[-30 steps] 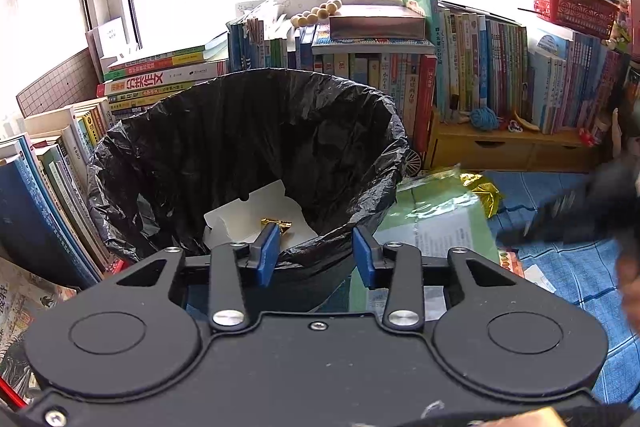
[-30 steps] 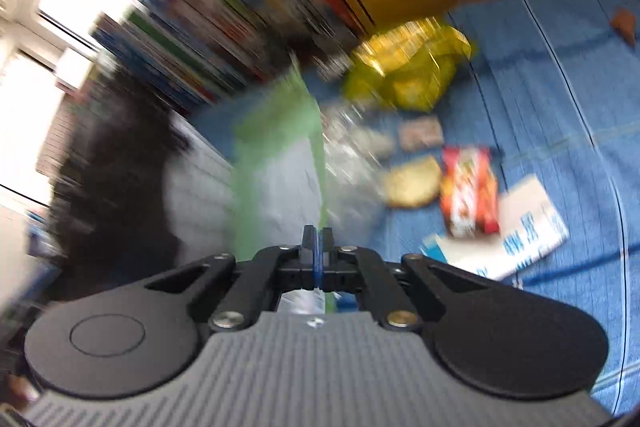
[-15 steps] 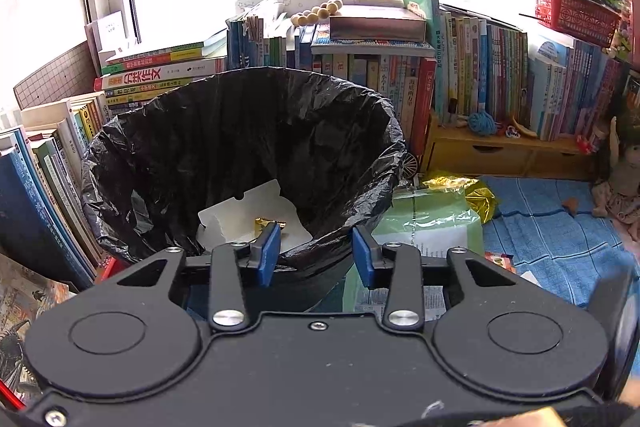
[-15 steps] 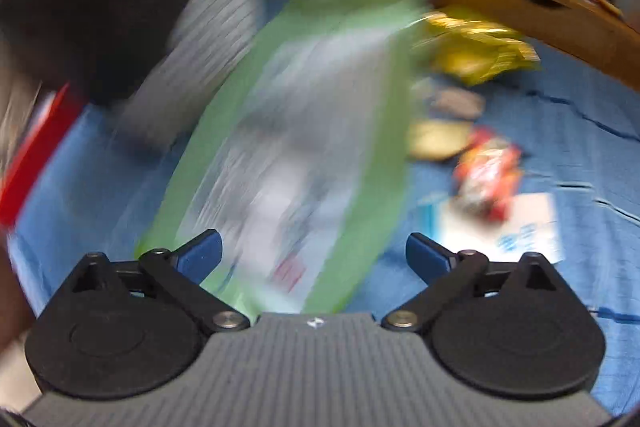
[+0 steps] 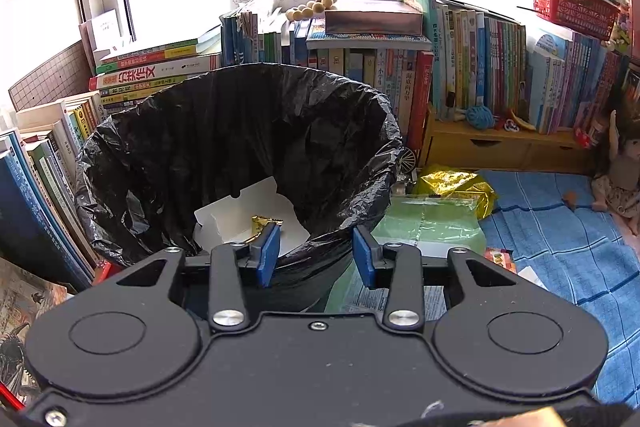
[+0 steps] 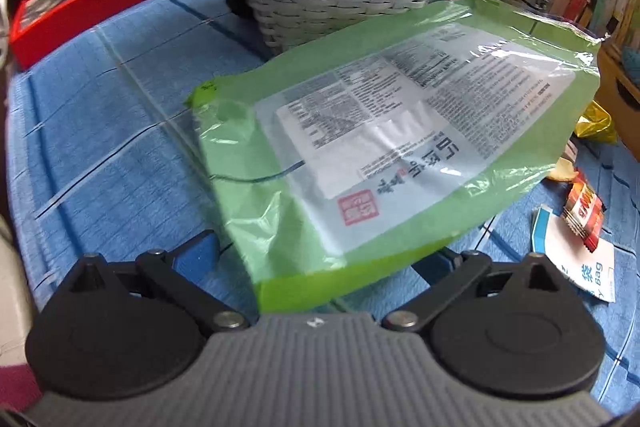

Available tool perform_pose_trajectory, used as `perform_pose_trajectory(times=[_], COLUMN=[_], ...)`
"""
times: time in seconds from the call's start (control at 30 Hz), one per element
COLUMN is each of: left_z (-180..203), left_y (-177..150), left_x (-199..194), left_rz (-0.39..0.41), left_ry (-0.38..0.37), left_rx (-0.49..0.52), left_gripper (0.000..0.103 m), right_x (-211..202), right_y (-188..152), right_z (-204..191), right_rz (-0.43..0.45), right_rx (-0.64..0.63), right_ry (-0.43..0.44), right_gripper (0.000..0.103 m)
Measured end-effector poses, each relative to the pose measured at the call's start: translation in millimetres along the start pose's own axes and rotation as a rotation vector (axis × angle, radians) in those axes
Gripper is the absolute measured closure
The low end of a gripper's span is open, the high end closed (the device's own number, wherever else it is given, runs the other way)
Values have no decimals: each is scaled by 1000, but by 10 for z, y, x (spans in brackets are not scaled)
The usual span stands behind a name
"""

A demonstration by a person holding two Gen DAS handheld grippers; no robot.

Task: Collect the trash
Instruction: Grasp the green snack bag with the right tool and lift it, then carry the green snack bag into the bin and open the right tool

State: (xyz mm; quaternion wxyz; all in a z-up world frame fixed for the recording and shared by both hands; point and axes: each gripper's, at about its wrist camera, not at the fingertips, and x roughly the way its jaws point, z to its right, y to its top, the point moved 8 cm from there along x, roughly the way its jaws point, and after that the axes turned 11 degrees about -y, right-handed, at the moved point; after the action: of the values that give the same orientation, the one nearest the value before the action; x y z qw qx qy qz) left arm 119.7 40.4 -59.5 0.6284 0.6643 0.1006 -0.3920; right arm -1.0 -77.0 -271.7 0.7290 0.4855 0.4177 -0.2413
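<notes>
while tilted steeply down, right gripper (image 6: 328, 259) agape over green bag (image 6: 400, 131)

Bin (image 5: 248, 131) on the mat (image 5: 568, 239), books (image 5: 472, 67) behind and to its left. In the bin, a carton (image 5: 240, 215) with a wrapper (image 5: 264, 223) on it. Right of the bin, a pouch (image 6: 400, 143) flat on the mat, leaning against the bin's base; foil bag (image 5: 452, 187) behind the pouch. Further right, a snack packet (image 6: 584, 211) lying on a paper bag (image 6: 568, 251).
</notes>
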Motion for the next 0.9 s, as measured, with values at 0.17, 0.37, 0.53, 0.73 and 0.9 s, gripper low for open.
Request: perform_pose_trajectory(times=[0.17,0.37,0.53,0.73,0.9], left_z=[12,11,4,-8,-31], left_y=[-5,-7,-12,-5,-12], left_x=[16,18,6,-4,-18], left_rz=[0,3,9,17,31], left_ry=[-4,-6,-10,-21,-32], left_rx=[3,7,4,-1,-17], left_gripper=[65,65,65,66,66], right_x=[29,-179,-430,-935,-1428], right_y=[47,151,298,690,1339], right_z=[94,436,780,1307,1641], right_rz=[-19,23,83,168,223], right_rx=[74,204,291,333,309], right_ry=[-6,-40,-71,-56,55], right_gripper=[48,86,93,95,95])
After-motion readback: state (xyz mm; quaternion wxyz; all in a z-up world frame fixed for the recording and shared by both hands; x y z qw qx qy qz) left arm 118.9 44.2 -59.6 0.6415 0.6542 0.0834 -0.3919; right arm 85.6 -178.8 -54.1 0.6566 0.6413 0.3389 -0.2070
